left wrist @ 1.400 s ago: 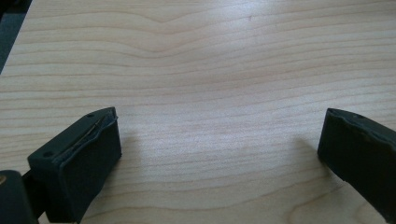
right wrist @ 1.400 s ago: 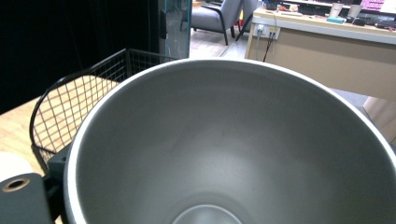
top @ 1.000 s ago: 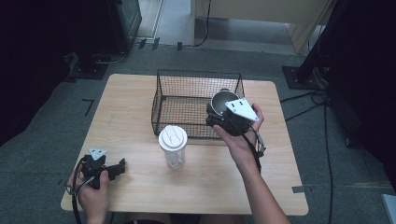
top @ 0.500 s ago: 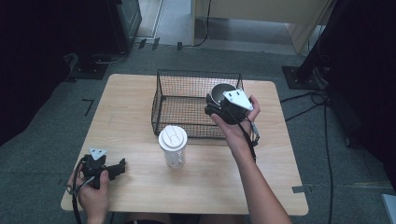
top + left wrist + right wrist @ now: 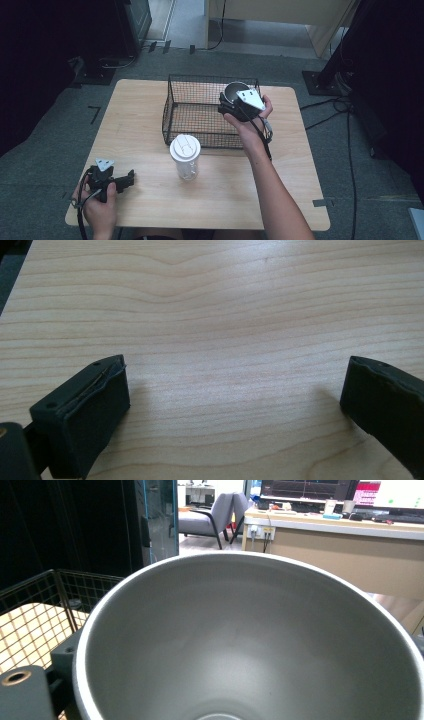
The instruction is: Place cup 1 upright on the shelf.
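My right gripper [image 5: 232, 101] is shut on a steel bowl [image 5: 235, 90], which hangs over the far right corner of the black wire basket [image 5: 166, 114]. In the right gripper view the bowl [image 5: 250, 640] gapes wide and grey just ahead, with the basket's mesh [image 5: 35, 600] to its left. A clear cup with a white lid [image 5: 185, 156] stands upright in front of the basket. My left gripper [image 5: 126, 179] rests open at the table's front left corner. Bare wood lies between its jaws, as the left gripper [image 5: 235, 405] view shows.
The wooden table [image 5: 300, 165] has free room to the left and right of the lidded cup. Black cables [image 5: 345, 115] trail over the grey floor to the right. Dark equipment stands [image 5: 100, 65] lie beyond the far left edge.
The right hand has carried the bowl farther from the person and slightly left, lower over the basket's right corner. The left gripper has stayed still.
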The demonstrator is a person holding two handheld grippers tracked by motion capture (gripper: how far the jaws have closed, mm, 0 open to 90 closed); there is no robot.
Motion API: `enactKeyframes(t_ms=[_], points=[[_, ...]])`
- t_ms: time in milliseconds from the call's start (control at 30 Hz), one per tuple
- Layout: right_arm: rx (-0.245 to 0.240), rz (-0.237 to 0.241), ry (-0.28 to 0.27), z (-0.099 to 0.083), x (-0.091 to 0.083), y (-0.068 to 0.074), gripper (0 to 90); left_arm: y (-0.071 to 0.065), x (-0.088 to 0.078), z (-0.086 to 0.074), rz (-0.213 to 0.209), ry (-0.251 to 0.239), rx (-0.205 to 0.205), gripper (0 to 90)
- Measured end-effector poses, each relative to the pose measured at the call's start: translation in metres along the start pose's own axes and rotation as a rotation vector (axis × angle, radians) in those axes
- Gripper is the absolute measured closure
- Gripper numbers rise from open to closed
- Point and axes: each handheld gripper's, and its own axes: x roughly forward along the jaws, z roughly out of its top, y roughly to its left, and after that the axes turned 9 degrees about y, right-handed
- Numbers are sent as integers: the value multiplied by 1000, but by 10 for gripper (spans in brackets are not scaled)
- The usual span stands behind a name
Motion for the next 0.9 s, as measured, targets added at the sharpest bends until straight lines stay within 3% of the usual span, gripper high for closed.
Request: enactKeyframes(t_ms=[567, 633, 900], points=[[40, -18, 83, -10, 48, -6, 65, 0, 0, 0, 0, 3, 2, 0], [19, -19, 84, -11, 52, -3, 65, 0, 0, 0, 0, 3, 3, 0], [34, 5, 125, -16, 68, 4, 63, 0, 0, 0, 0, 3, 3, 0]])
